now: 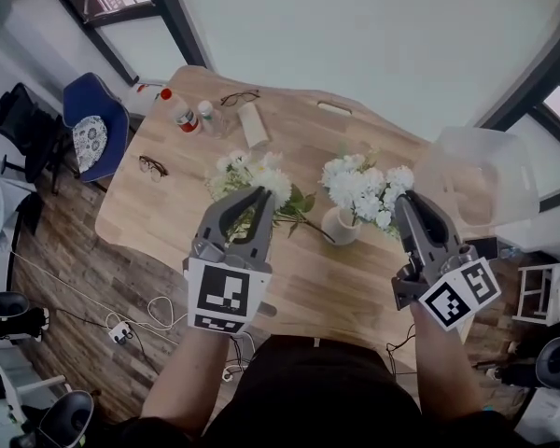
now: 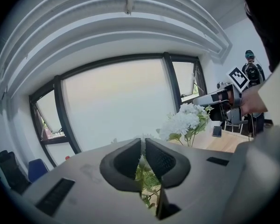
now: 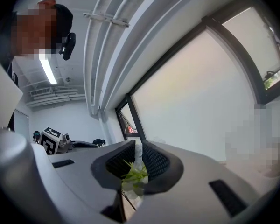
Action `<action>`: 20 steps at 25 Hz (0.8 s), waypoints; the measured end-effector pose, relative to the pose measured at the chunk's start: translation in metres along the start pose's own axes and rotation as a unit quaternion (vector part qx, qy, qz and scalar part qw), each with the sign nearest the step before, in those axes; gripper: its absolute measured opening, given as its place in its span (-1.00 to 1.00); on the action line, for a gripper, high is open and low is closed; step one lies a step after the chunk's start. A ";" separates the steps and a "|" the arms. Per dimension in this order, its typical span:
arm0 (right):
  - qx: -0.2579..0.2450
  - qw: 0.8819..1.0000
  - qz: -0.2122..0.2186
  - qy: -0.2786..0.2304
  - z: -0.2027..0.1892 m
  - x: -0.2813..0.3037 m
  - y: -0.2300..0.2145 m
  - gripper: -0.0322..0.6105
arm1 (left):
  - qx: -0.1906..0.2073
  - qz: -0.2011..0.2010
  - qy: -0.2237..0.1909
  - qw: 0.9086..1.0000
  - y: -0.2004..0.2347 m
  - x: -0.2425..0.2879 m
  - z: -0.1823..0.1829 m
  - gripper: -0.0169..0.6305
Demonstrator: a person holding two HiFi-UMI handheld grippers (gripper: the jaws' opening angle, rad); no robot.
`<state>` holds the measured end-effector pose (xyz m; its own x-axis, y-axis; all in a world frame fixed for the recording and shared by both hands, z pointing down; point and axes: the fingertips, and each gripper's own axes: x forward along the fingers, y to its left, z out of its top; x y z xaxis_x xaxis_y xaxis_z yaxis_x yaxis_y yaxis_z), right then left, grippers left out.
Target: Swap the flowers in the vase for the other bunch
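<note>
A white vase (image 1: 341, 224) stands mid-table and holds a bunch of white flowers (image 1: 364, 189), which also shows in the left gripper view (image 2: 184, 120). A second white bunch (image 1: 252, 177) lies flat on the wooden table (image 1: 168, 208) to the vase's left, stems pointing at the vase. My left gripper (image 1: 253, 194) (image 2: 143, 141) hovers over the lying bunch, its jaws shut with nothing in them. My right gripper (image 1: 407, 198) (image 3: 138, 144) sits just right of the vase bunch. Its jaws stand a narrow gap apart, with green leaves showing through the gap.
Glasses (image 1: 152, 166), two small bottles (image 1: 182, 115) and another pair of glasses (image 1: 240, 97) lie at the far left of the table. A clear plastic bin (image 1: 476, 171) stands at the right end, with a dark phone (image 1: 481, 247) near it. A blue chair (image 1: 93, 124) stands beyond the left edge.
</note>
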<state>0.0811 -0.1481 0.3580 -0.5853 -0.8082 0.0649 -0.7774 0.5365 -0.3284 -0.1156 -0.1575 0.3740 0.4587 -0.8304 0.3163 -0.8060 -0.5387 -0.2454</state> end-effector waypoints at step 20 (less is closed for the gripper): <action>-0.003 0.999 -0.007 0.040 -0.057 0.014 -0.017 -0.69 | -0.021 -0.003 0.026 0.999 0.004 0.018 -0.028 -0.85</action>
<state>0.0728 -0.1549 0.4184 -0.5914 -0.7934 0.1441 -0.7864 0.5278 -0.3211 -0.1213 -0.1704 0.4042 0.4444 -0.8182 0.3649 -0.8191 -0.5360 -0.2043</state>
